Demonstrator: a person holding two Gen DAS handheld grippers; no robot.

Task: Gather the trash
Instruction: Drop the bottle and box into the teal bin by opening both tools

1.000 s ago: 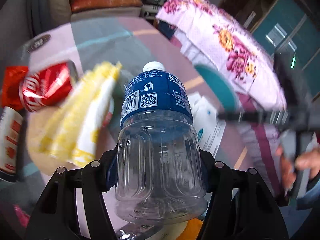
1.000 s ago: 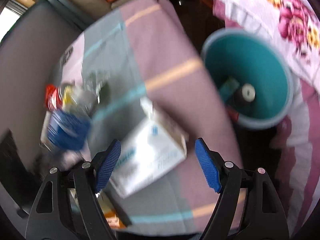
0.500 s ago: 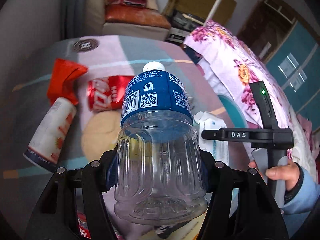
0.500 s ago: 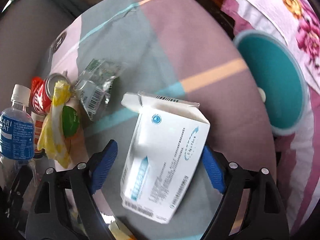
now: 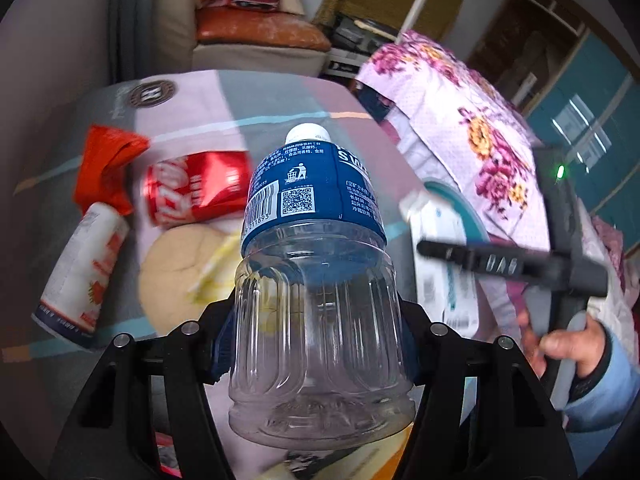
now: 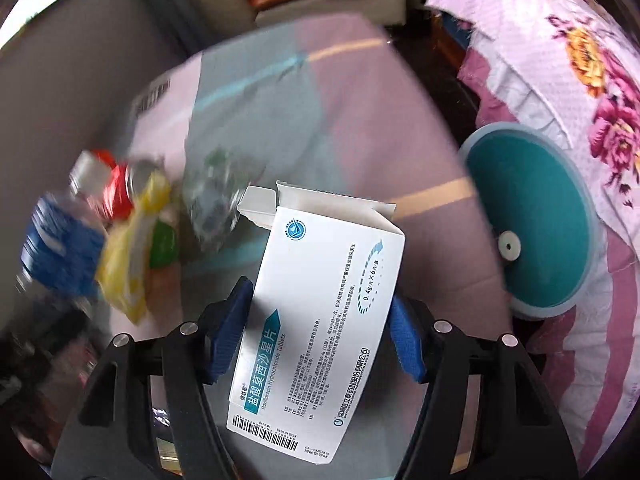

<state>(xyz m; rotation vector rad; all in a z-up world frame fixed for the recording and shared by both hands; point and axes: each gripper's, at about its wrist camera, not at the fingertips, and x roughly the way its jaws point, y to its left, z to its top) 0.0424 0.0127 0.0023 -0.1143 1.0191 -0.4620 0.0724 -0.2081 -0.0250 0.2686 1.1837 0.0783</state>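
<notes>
My left gripper (image 5: 316, 344) is shut on an empty clear plastic bottle (image 5: 316, 280) with a blue label and white cap, held above the table. My right gripper (image 6: 316, 332) is shut on a white medicine box (image 6: 316, 328) with its top flap open, lifted off the table; box and gripper also show in the left wrist view (image 5: 444, 256). A teal trash bin (image 6: 532, 220) stands to the right beside the table. On the table lie a crushed red can (image 5: 196, 190), a white tube with red cap (image 5: 80, 268), a yellow wrapper (image 6: 128, 264) and a clear crumpled wrapper (image 6: 216, 196).
The table (image 6: 340, 100) has a pink and grey cloth. A floral pink quilt (image 6: 560, 60) lies right of the bin. A round beige bun-like thing (image 5: 176, 264) lies by the can. A sofa (image 5: 256, 36) is behind the table.
My right gripper closed on the medicine box and lifted it off the table, tilting toward the bin side. My left gripper kept holding the bottle and shifted slightly.
</notes>
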